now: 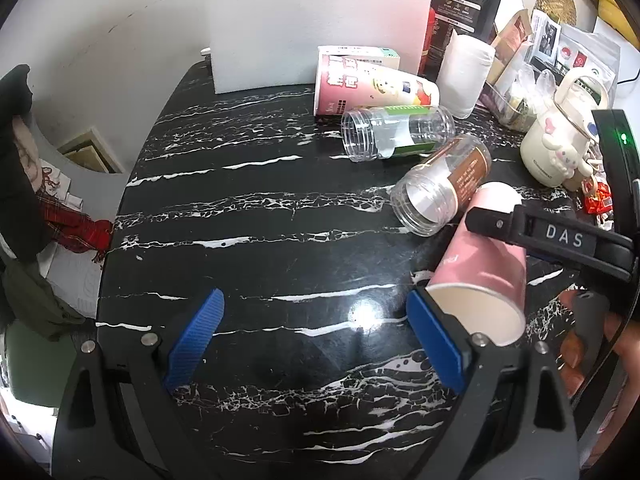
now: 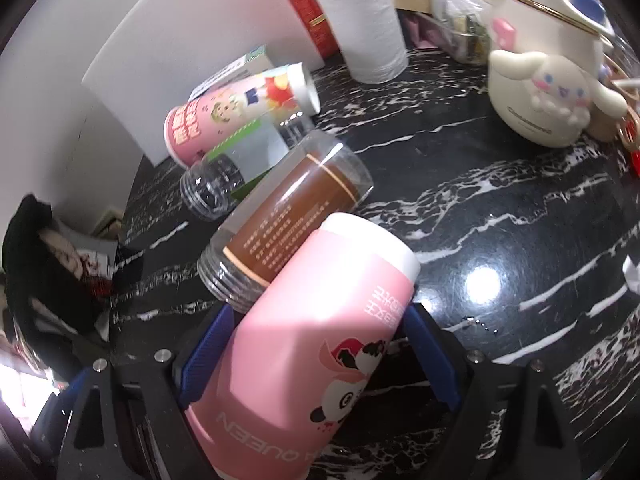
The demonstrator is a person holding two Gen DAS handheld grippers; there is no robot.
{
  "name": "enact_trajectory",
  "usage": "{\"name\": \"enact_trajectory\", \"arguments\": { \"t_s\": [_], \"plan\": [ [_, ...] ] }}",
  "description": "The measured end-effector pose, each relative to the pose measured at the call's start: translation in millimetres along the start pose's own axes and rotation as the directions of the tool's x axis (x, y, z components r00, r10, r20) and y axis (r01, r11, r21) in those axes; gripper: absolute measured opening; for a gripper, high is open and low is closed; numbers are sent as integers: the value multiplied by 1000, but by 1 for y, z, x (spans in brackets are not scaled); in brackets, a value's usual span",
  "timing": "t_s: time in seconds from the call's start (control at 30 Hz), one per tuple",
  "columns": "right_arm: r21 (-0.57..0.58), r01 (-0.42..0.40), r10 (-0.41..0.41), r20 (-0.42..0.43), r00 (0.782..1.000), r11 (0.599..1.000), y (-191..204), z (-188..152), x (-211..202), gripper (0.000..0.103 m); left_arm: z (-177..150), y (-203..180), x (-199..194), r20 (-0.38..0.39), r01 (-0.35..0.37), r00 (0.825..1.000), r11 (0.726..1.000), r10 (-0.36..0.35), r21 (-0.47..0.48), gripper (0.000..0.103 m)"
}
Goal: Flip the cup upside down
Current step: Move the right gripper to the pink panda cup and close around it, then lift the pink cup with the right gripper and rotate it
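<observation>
A pink paper cup (image 2: 316,328) with a panda print is held tilted between the blue pads of my right gripper (image 2: 316,352), base away from the camera. In the left wrist view the same cup (image 1: 480,264) hangs tilted above the black marble table (image 1: 260,220), its open mouth facing down and toward the camera, with the right gripper's black finger (image 1: 560,236) across it. My left gripper (image 1: 316,320) is open and empty, low over the table just left of the cup.
Two clear plastic jars lie on their sides, a brown-labelled one (image 1: 440,188) and a green-labelled one (image 1: 396,132), with a pink printed cup (image 1: 372,88) behind. A paper roll (image 1: 464,72), white board (image 1: 316,20), cream kettle (image 1: 556,140) and packets crowd the back right.
</observation>
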State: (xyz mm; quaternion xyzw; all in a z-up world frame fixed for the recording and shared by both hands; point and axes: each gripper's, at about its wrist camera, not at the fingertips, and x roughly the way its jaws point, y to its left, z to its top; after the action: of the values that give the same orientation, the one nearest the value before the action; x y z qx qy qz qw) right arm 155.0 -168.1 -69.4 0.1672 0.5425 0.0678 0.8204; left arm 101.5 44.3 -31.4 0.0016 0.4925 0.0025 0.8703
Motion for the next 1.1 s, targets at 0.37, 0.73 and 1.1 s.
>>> {"name": "enact_trajectory", "arguments": {
  "t_s": [0.37,0.73,1.1],
  "plan": [
    [-103,-66,51,-138,989,993,6,-2,8,84,-8,-7,0,-24,-8,1000,1000,8,15,93],
    [-184,-152,120,-175,977,971,16,-20,0,74,-15,-9,-11,-21,-26,999,1000,26,17,93],
    [-232,-176,147,-137,980,957,17,-24,-24,73,-23,-12,-23,-14,-25,1000,1000,25,18,93]
  ]
}}
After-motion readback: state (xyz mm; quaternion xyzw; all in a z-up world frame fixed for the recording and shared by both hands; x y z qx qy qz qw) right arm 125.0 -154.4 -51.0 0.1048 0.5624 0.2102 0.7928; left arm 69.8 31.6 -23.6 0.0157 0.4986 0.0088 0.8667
